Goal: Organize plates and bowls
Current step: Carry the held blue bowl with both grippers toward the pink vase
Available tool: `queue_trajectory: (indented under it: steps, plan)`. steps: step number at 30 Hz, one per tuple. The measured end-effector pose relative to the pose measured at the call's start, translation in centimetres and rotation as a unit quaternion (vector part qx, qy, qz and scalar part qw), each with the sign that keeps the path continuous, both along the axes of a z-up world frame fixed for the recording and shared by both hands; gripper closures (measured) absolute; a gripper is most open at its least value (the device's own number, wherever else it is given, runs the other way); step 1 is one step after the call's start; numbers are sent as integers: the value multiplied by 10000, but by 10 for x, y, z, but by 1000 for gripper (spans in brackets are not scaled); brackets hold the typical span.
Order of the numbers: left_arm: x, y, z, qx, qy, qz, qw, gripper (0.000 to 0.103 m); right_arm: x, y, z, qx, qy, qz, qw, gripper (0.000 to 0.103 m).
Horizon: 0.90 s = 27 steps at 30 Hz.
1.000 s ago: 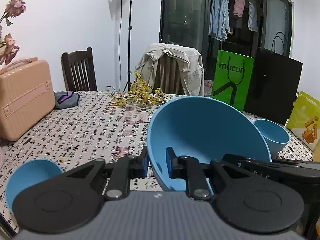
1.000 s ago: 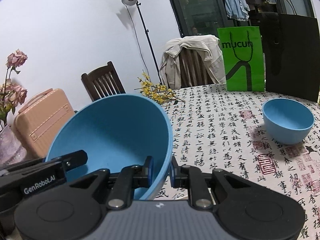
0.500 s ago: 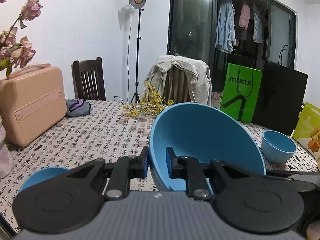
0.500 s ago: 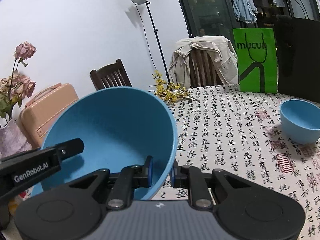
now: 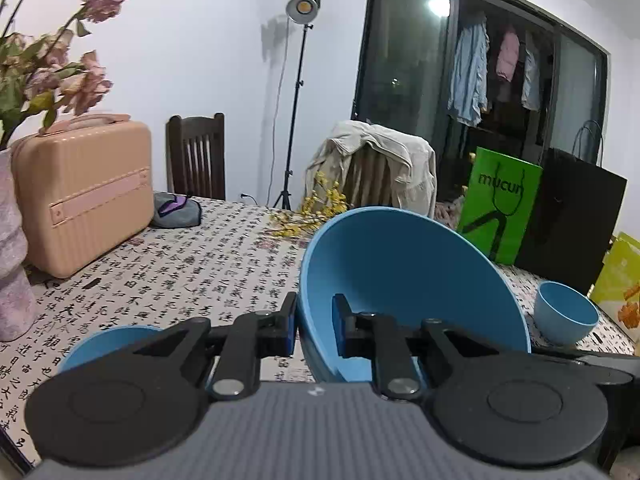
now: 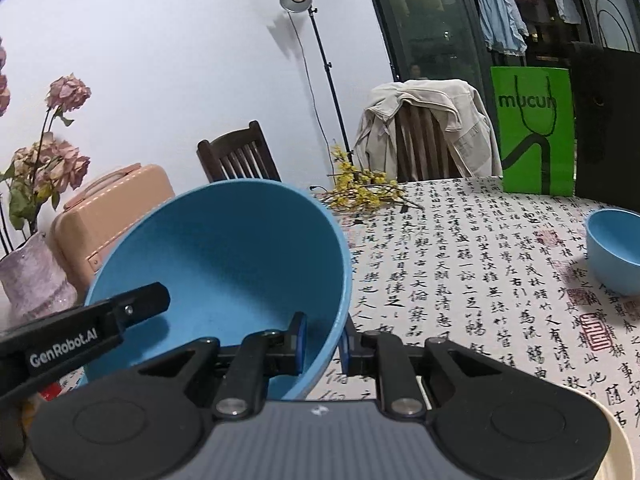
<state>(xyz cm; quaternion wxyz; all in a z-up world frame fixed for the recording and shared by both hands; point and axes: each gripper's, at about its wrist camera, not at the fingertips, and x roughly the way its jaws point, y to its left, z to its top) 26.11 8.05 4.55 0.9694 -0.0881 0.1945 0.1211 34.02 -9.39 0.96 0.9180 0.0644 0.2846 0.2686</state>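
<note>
Left wrist view, left to right: vase with pink flowers (image 5: 48, 64) at the edge, peach case (image 5: 84, 196) on the table (image 5: 200, 264), then a small blue bowl (image 5: 108, 340) low down, partly hidden behind the left tool (image 5: 314, 330). Left tool clamped narrow on the near-left rim of the large blue bowl (image 5: 404, 280), one pad outside the wall, one inside. Bowl is tilted, opening toward the camera, held over the table. Far right, another small blue bowl (image 5: 566, 316) stands upright on the table near the green bag (image 5: 500, 204) and black bag (image 5: 572, 220).

Right wrist view, left to right: vase (image 6: 34, 276), peach case (image 6: 116, 216), a finger of the left tool reaching in over the bowl's left rim, then the large blue bowl (image 6: 224, 264), tilted. Right tool (image 6: 324, 340) clamped narrow on its right rim, pads either side of the wall. Yellow flower sprigs (image 6: 364, 192) lie on the table (image 6: 460, 280) behind. Second small blue bowl (image 6: 616, 252) at right edge, well apart from the big one. A cream rim (image 6: 620, 440) shows at bottom right, unclear what it is.
</note>
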Motion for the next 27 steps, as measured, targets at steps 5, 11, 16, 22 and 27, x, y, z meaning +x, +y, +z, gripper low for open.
queue_trajectory:
  steps: [5,11,16,22,27]
  plan:
    - [-8,18,1,-88,-41,132,9999,85,-6,20,0,-29,-46,100,9999,87]
    - [-21,36,6,-172,-118,245,9995,85,-11,40,2,-26,-20,234,9997,87]
    - [-27,46,9,-168,-145,318,9992,85,-15,53,5,-38,-15,325,9995,87]
    - [-32,58,10,-229,-103,405,9989,85,-17,68,9,-44,17,408,9992,87]
    - [-36,69,12,-277,-122,471,9984,85,-18,79,11,-70,22,489,9988,87]
